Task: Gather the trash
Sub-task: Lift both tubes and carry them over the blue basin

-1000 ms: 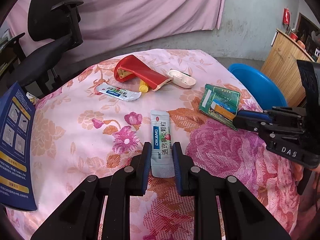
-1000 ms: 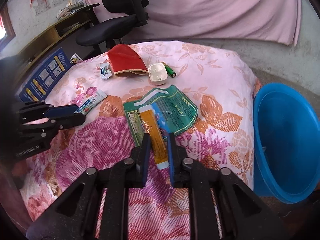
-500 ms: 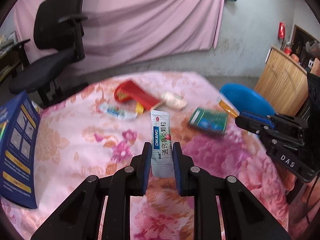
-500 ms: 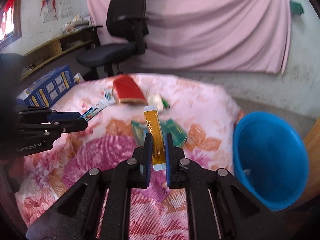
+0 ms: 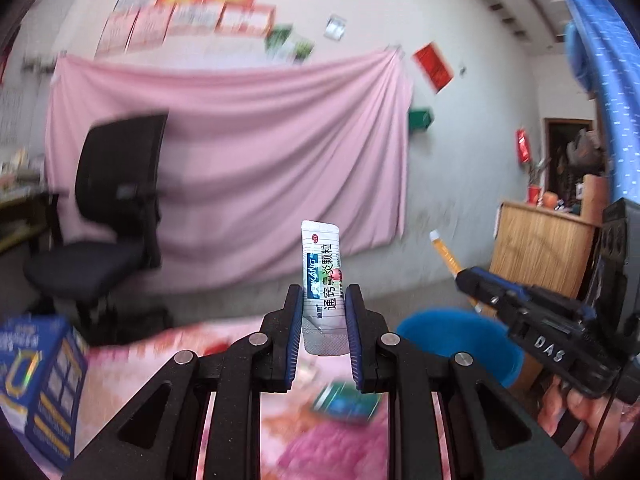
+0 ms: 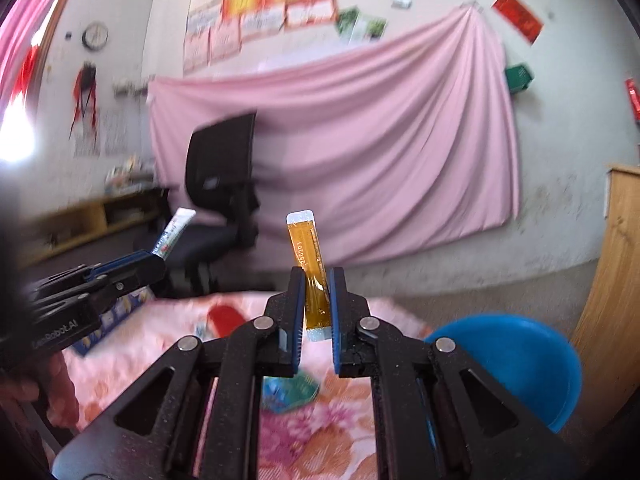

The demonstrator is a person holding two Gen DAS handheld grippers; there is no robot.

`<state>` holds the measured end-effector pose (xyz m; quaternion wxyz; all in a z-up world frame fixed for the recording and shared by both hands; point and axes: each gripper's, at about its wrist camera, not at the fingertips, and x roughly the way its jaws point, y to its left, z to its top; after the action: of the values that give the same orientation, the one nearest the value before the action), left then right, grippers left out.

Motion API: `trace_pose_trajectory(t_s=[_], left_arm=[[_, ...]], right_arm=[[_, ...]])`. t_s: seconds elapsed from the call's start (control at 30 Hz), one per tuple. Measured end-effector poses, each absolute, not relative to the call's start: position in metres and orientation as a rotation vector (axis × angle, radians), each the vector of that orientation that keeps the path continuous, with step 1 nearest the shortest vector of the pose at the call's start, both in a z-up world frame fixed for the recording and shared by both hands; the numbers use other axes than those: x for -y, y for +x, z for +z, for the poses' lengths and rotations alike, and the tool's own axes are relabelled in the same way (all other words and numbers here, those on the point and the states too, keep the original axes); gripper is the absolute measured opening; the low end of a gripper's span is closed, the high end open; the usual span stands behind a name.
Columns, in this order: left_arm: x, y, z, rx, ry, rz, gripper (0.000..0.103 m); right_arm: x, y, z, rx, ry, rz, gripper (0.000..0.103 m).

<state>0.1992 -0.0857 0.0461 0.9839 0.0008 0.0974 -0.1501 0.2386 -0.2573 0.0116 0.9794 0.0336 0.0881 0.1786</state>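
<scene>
Below both loaded tools, blue basin (image 6: 520, 356) beside floral bedspread (image 6: 168, 344).

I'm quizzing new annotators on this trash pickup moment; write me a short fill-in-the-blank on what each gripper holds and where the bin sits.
1. The left gripper is shut on a white ____.
2. The right gripper is shut on a thin sachet coloured ____.
3. The blue basin stands beside the flowered bed, on the ____ gripper's side.

Missing words: sachet; orange; right
</scene>
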Motion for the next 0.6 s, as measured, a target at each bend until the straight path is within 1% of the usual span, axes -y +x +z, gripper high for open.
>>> trace_pose_trajectory(t_s=[0.13,0.3,0.47,0.6], left_arm=[[0.114,0.189,0.064,-0.073,0.064,-0.337,0.017],[0.151,0.196,0.075,-0.019,0.080,-0.407,0.018],[0.194,0.211,0.076,-0.023,0.119,-0.479,0.018],[0.222,0.225,0.071,-0.042,0.140,-0.517,0.018]], right_arm=[[0.280,0.226,0.022,-0.082,0.120,0.299,0.035],[0.316,0.215,0.031,0.004,0.163,0.183,0.035],[0.349,0.211,0.033,0.006,0.221,0.098,0.035],[0.375,0.217,0.029,-0.031,0.274,0.042,0.035]])
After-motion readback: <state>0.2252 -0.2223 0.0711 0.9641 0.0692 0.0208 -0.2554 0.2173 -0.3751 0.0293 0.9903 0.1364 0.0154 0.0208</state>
